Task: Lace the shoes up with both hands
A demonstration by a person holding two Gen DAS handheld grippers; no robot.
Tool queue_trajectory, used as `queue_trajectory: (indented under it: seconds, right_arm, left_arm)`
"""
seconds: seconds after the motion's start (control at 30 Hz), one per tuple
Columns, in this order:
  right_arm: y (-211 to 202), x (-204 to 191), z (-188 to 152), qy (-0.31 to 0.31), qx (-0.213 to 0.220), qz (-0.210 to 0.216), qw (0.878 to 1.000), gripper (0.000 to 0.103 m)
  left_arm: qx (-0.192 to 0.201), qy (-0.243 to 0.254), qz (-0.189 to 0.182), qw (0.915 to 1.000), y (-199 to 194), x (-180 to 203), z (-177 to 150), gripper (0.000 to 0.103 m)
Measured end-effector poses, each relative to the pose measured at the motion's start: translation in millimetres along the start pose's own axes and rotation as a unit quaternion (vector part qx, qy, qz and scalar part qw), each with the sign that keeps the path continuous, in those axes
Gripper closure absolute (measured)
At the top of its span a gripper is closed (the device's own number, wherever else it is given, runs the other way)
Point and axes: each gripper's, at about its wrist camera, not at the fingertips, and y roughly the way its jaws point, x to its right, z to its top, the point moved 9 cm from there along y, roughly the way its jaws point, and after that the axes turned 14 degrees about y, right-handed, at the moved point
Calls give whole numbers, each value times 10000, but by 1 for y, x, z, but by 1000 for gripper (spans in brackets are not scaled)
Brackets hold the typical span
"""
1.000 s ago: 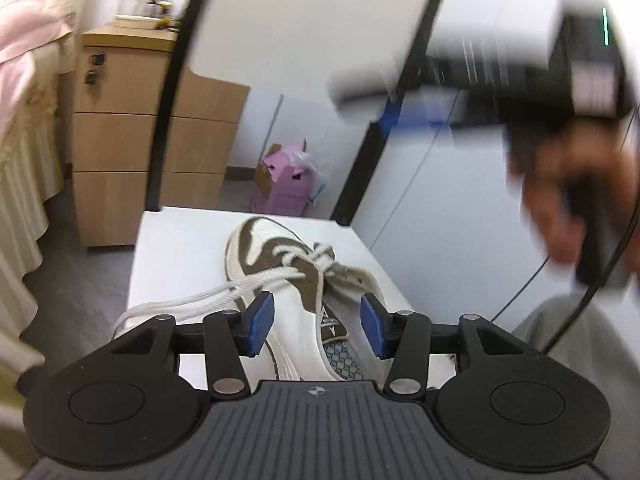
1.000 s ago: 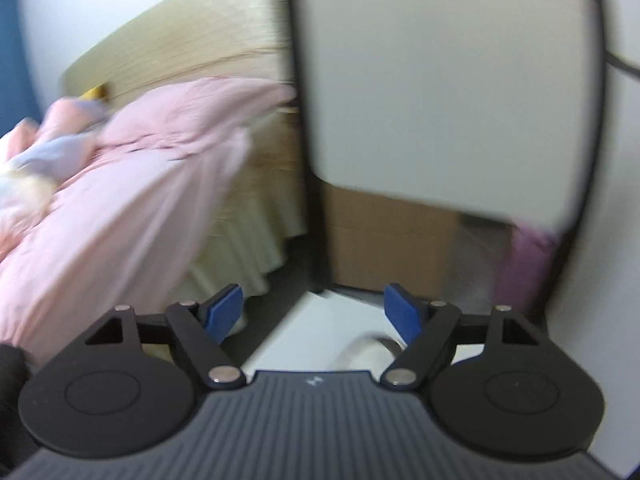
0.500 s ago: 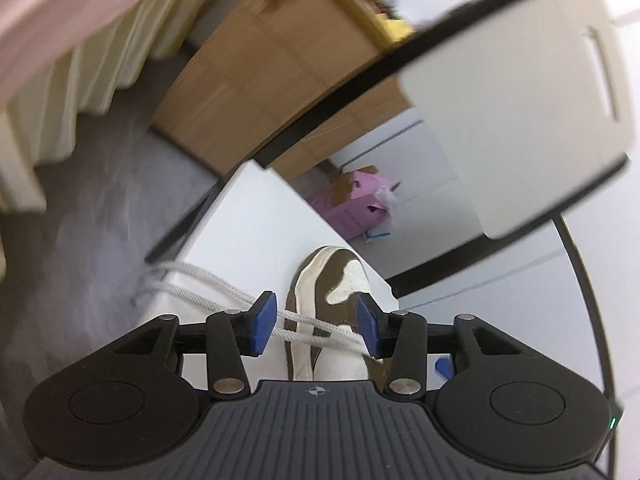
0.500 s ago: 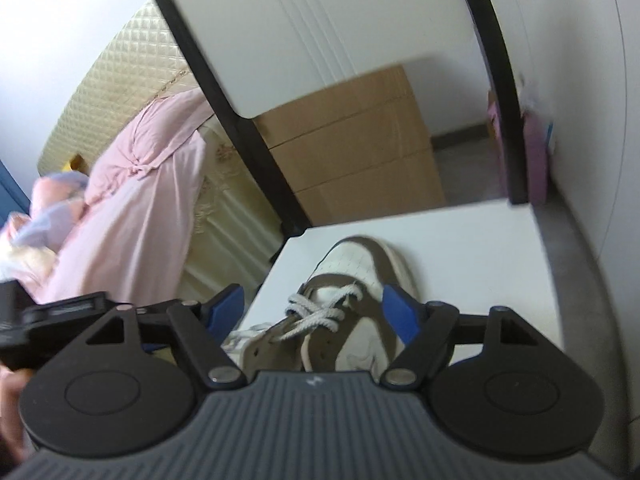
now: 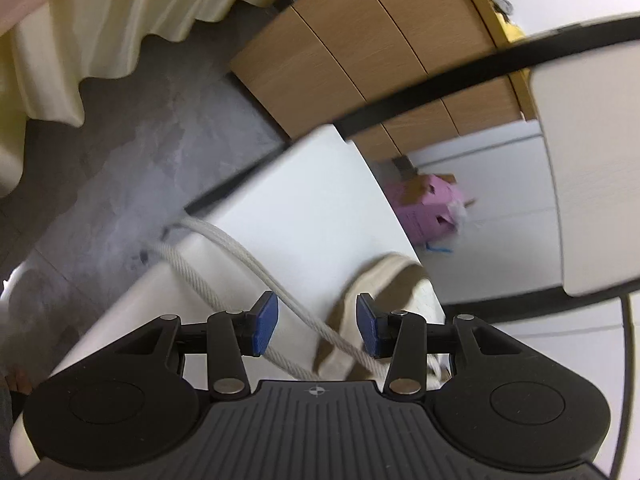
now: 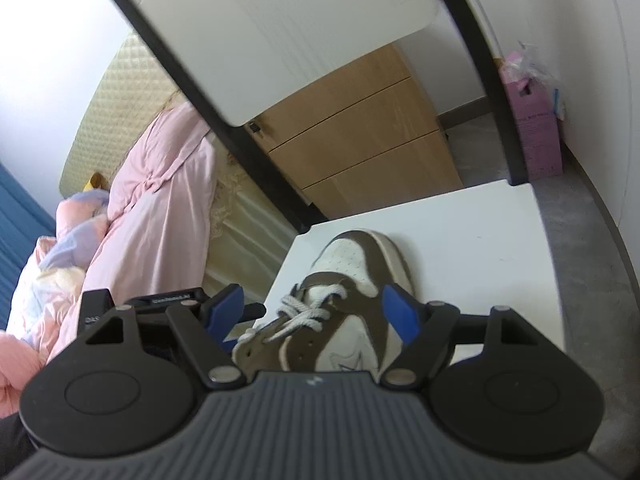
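Note:
A brown and white sneaker lies on a white table, toe pointing away, with white laces crossed over its tongue. My right gripper is open, just above the shoe's lace area. In the left wrist view my left gripper is open, with two loose white lace ends running between its fingers from the shoe out over the table's left edge. The left gripper also shows at the left of the right wrist view.
A wooden drawer cabinet stands behind the table. A bed with pink bedding is on the left. A pink box sits on the grey floor by the wall. A white chair back with black frame rises over the table.
Both grippers have swung down toward the table. The left one has moved lower and closer to the laces, which now run between its fingers. The right one has come nearer the shoe.

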Motion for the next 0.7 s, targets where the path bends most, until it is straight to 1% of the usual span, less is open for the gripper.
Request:
queue_trajectory:
  seconds: [0.03, 0.1, 0.13, 0.23, 0.37, 0.57, 0.63, 0.67, 0.7]
  right_arm:
    - [-2, 3, 1, 69, 18, 2, 10000, 25]
    - [-5, 6, 3, 188, 51, 55, 9998, 25]
    - [-7, 8, 4, 232, 73, 74, 9997, 25]
    - [-10, 12, 7, 299, 114, 95, 9994, 25]
    - [-10, 19, 9, 405, 129, 80, 9991, 25]
    - [-8, 25, 10, 501, 128, 74, 9986, 25]
    - [-8, 26, 11, 517, 144, 74, 9985, 25]
    - [-8, 27, 13, 530, 167, 69, 9984, 25]
    - [-8, 28, 14, 547, 192, 66, 9983, 25]
  left_arm:
    - [26, -35, 14, 10000, 2, -1, 3, 79]
    - [109, -81, 89, 9999, 5, -4, 11, 90]
    - [172, -91, 117, 9997, 6, -5, 15, 99]
    - [332, -152, 330, 9988, 10, -9, 31, 99]
    - [641, -147, 509, 9965, 10, -2, 55, 99]
    - [1077, 67, 515, 9928, -7, 9, 89, 99]
    - [1156, 416, 366, 9918, -14, 24, 93, 100]
    - [1160, 687, 240, 9906, -18, 36, 93, 100]
    - [1140, 1087, 140, 9874, -24, 52, 90, 100]
